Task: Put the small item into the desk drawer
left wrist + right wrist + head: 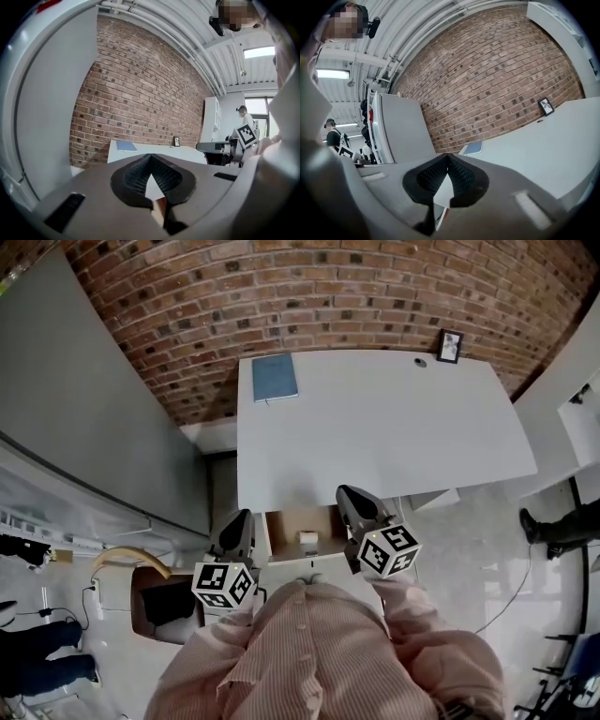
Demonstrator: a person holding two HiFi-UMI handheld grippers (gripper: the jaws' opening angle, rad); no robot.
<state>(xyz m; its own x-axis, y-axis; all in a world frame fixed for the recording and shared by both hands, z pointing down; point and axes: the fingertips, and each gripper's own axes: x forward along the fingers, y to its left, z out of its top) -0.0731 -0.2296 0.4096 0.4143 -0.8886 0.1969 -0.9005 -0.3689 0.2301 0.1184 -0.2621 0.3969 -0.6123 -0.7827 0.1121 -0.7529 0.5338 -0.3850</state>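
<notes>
An open wooden drawer shows under the front edge of the white desk. In it lies a small white item. My left gripper is shut and empty, just left of the drawer. My right gripper is also shut and empty, over the desk's front edge at the drawer's right. In the left gripper view the gripper points level along the desk toward the brick wall, pads together. The right gripper view shows the gripper the same way, with the desk beyond it.
A blue notebook lies at the desk's far left, and a small picture frame stands at its far right by the brick wall. A grey partition runs along the left. An open box sits on the floor at left. People stand at both sides.
</notes>
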